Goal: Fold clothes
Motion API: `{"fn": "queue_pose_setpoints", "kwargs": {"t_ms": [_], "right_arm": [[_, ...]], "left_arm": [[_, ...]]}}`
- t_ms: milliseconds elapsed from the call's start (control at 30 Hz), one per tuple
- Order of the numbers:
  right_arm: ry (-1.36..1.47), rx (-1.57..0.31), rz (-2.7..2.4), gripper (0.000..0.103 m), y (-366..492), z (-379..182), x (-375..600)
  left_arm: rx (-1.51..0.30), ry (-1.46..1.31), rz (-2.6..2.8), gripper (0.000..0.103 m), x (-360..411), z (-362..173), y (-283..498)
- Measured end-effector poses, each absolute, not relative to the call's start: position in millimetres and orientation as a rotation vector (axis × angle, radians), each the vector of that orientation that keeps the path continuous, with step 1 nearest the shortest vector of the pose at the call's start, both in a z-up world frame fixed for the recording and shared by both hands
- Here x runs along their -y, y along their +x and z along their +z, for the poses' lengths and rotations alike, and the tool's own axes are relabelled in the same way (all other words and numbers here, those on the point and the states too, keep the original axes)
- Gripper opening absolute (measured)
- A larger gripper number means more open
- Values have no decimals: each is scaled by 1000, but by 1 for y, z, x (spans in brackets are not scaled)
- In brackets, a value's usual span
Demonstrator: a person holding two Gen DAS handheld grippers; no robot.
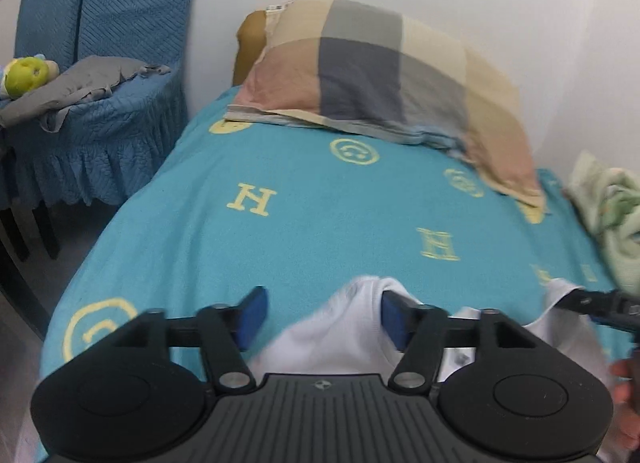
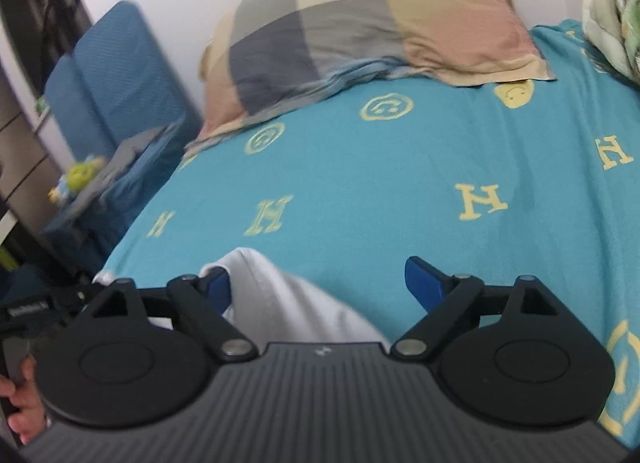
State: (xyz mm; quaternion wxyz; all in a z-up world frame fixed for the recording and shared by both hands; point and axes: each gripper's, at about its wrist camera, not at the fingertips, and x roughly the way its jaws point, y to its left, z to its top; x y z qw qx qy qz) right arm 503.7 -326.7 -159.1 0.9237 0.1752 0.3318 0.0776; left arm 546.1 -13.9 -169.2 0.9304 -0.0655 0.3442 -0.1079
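A white garment [image 1: 332, 323] lies bunched on the teal bedspread [image 1: 300, 219], close under both grippers. My left gripper [image 1: 324, 317] is open; its right finger [image 1: 394, 319] rests against a raised fold of the garment and its left finger stands over bare bedspread. In the right wrist view the same white garment [image 2: 280, 299] runs under my right gripper [image 2: 320, 283], which is open wide. Its left finger [image 2: 218, 287] touches the fold's edge. The right gripper [image 1: 596, 303] shows at the left view's right edge, over a garment corner.
A checked pillow [image 1: 380, 75] leans on the wall at the bed's head. A crumpled pale green blanket [image 1: 608, 215] lies at the right. Left of the bed stands a blue-covered chair [image 1: 100, 63] with a grey cloth and a green plush toy [image 1: 26, 73]. A hand [image 2: 24, 415] holds the left gripper.
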Motion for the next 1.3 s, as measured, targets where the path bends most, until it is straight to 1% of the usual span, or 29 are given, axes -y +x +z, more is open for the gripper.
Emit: {"fn": "queue_pose_setpoints", "kwargs": {"t_ms": [67,100,133,233,300,433,567,667,700,767,867,967,1033,1067,1167,1267,1300], "right_arm": [[327,-673,149,89,486,-146,323],[312,-670,152,89,478,-140,321],[303,-678,153,89,469,-134,319],[299,-692,137,89,434,-114,317],[352,-675,140,89,398,-104,320],[458,-641,147,89,324,-84,326],[499,-636,131,89,240,-81,328],[518,-689,78,89,192,-71,324],[531,-670,86,89,178,-67,324],[583,-636,102,89,149,-64,324],[679,-667,131,89,128,-77,324],[709,-743,137,89,132,-96,317],[691,-767,137,89,140,-103,312],[684,-773,138,89,142,-106,310],[683,-797,155,89,148,-115,304],[692,-817,171,89,157,-122,300],[692,-820,173,89,159,-124,299]], "left_arm": [[-680,-130,-224,71,8,-147,514],[-673,-134,-224,77,4,-135,498],[-670,-145,-229,79,0,-125,482],[-674,-189,-245,79,-18,-99,431],[-677,-226,-235,79,-34,-86,392],[-681,-398,-186,79,-86,-77,312],[-695,-633,-107,79,-146,-95,248],[-717,-841,-44,77,-187,-119,212],[-737,-915,-35,75,-196,-127,205],[-757,-1035,-41,74,-207,-139,192],[-786,-1138,-55,74,-208,-153,181],[-799,-1160,-60,68,-204,-166,189],[-799,-1156,-55,63,-205,-174,197],[-802,-1154,-46,62,-205,-179,202],[-822,-1123,-36,53,-201,-194,216],[-832,-1087,-42,40,-197,-205,231],[-828,-1077,-50,24,-195,-208,236]]}}
